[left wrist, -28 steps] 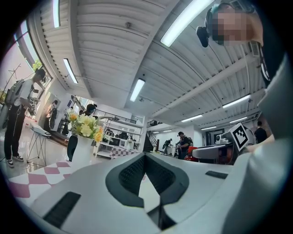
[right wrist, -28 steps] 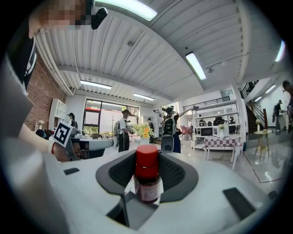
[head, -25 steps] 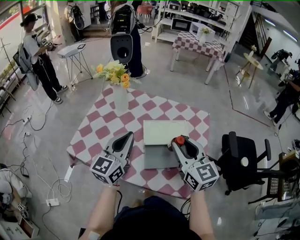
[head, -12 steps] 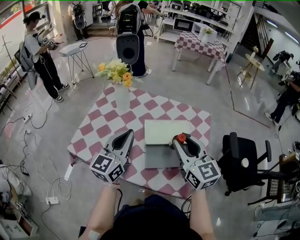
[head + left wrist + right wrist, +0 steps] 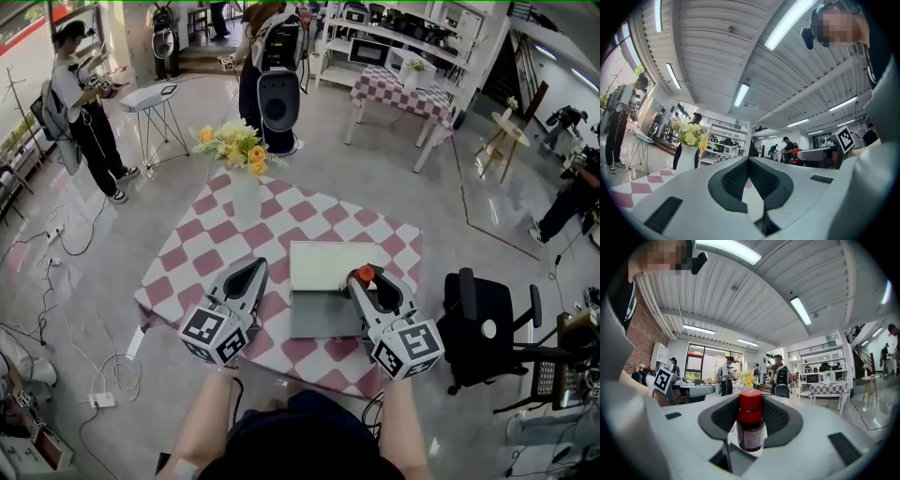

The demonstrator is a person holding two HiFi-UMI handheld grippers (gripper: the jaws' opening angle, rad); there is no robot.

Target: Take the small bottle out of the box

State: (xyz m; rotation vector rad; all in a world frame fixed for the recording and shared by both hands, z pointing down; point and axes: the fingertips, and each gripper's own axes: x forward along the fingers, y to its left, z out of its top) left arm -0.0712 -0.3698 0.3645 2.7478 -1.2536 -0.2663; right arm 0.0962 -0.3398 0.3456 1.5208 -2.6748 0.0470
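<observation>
Two grippers are seen, the left gripper [image 5: 251,272] and the right gripper [image 5: 368,281]. There is one small bottle [image 5: 751,425], between the right jaws. One box [image 5: 319,319] lies between the two pairs of jaws. One vase of flowers [image 5: 242,192] stands beyond the left jaws. The tables are two: one checkered table [image 5: 216,253] under the jaws, a second table [image 5: 398,89] far beyond them.

Hidden under right gripper [image 5: 367,282] in head view: body of small bottle [image 5: 364,274], only red cap showing. Cannot tell there whether bottle clears box [image 5: 314,321]. Right side of box covered by fingers [image 5: 386,300]. In right gripper view, bottle foot sunk behind gripper body; label [image 5: 751,437] print blurred, unreadable. Forearms [image 5: 202,422] cut off at lower edge.
</observation>
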